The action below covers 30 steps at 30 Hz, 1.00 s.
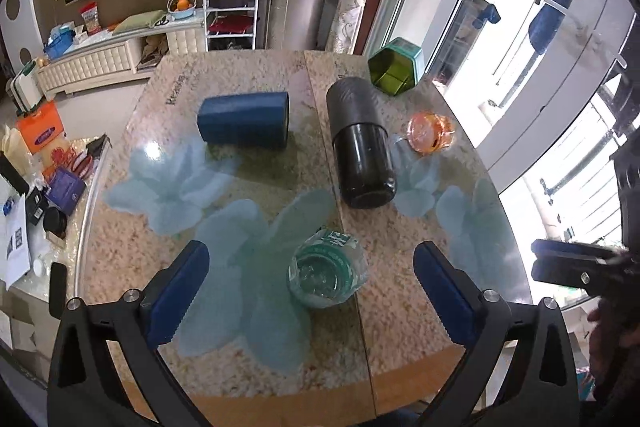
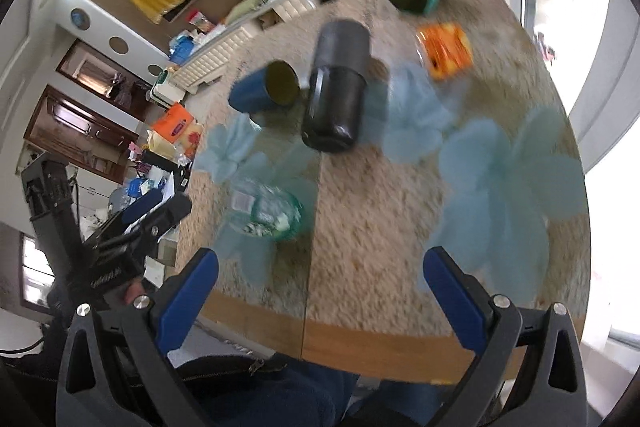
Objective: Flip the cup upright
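Several cups lie on their sides on a round floral table: a clear green-printed cup, a blue cup, a black tumbler, a small orange cup and a green hexagonal cup. My left gripper is open, its blue pads either side of the clear cup, above it. My right gripper is open and empty over the table's near edge; the clear cup is ahead to its left. The right view is blurred.
The right gripper's fingers show at the left view's right edge. The left gripper shows at the right view's left. A cluttered side table stands left. Windows are right. The person's legs are below the table edge.
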Each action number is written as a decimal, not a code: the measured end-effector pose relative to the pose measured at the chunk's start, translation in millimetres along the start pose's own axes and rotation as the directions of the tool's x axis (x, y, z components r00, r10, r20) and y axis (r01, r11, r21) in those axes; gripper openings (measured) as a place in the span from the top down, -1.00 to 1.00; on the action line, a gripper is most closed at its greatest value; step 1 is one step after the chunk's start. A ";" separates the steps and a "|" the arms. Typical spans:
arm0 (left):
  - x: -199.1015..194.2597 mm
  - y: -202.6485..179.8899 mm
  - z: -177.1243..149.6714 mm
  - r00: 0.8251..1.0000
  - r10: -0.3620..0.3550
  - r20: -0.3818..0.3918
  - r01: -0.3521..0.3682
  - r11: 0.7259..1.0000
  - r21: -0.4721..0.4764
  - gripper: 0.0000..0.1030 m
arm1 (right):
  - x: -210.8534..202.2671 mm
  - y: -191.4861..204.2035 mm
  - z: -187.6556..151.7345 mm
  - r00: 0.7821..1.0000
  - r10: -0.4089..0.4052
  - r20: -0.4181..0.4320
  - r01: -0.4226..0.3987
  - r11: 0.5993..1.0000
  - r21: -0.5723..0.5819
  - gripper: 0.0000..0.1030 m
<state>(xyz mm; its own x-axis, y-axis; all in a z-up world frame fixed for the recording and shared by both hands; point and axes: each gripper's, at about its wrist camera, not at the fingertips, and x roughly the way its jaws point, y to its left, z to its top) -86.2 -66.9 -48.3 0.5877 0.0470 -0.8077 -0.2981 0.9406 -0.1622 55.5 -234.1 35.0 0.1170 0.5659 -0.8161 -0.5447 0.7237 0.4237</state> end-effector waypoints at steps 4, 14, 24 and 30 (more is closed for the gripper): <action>-14.5 -0.8 2.9 1.000 0.025 -0.010 -0.025 1.000 0.003 -1.00 | -8.1 23.3 9.3 0.993 -0.076 0.095 0.085 0.991 -0.100 -1.00; -32.1 -10.3 0.8 0.999 0.043 -0.013 -0.042 0.998 0.040 -0.99 | -0.2 46.5 12.0 0.971 -0.172 0.166 0.210 0.946 -0.247 -1.00; -26.8 -5.3 3.7 0.999 0.026 -0.031 -0.025 0.999 0.025 -0.99 | -1.8 50.3 12.3 0.972 -0.171 0.160 0.206 0.948 -0.241 -1.00; -31.1 -7.1 11.1 0.999 0.034 -0.017 -0.033 0.999 0.026 -0.99 | -7.3 53.5 14.3 0.968 -0.167 0.187 0.211 0.947 -0.244 -1.00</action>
<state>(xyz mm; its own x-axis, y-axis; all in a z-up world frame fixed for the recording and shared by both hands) -94.0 -71.3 -15.7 0.5647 0.0732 -0.8221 -0.2976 0.9471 -0.1201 37.3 -193.9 69.3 0.3597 0.5007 -0.7874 -0.6935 0.7080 0.1334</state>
